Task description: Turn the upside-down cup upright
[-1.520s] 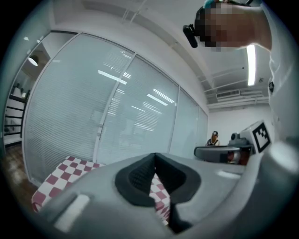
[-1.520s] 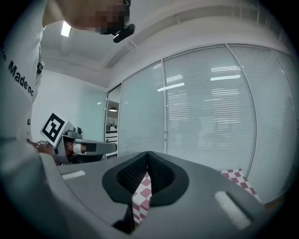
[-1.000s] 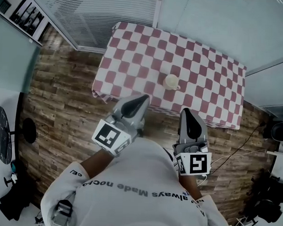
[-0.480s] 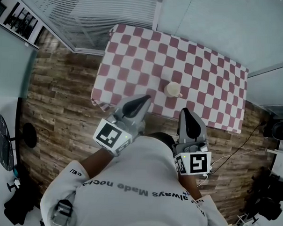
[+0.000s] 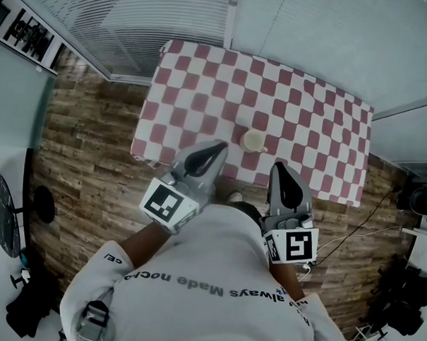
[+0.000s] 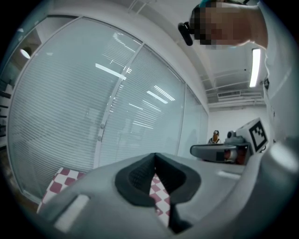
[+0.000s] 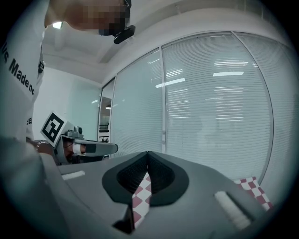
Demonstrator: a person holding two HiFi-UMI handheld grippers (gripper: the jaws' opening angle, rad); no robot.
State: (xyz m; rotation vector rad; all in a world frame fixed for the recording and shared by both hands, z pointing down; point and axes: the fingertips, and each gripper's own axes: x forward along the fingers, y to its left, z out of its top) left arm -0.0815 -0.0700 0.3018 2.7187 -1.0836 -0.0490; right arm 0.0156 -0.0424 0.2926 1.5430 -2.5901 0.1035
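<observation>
Left gripper (image 5: 216, 148) and right gripper (image 5: 278, 168) both pinched closed, empty; cup (image 5: 253, 140) at twelve o'clock. Arriving closed could bump it across the table (image 5: 203, 81).

red-and-white checked tablecloth (image 5: 203, 81), seemingly cream cup (image 5: 253, 140), brown wood-plank floor (image 5: 86, 164)

Showing a matt checked tabletop cloth (image 5: 308, 114), a smooth cream cup (image 5: 253, 140) and a rough-grained wooden plank floor (image 5: 94, 161). Showing smooth matt grey plastic on the left tongs (image 5: 216, 149) and right tongs (image 5: 279, 169), plus black ribbed, rubbery-looking pads (image 6: 142, 177).
</observation>
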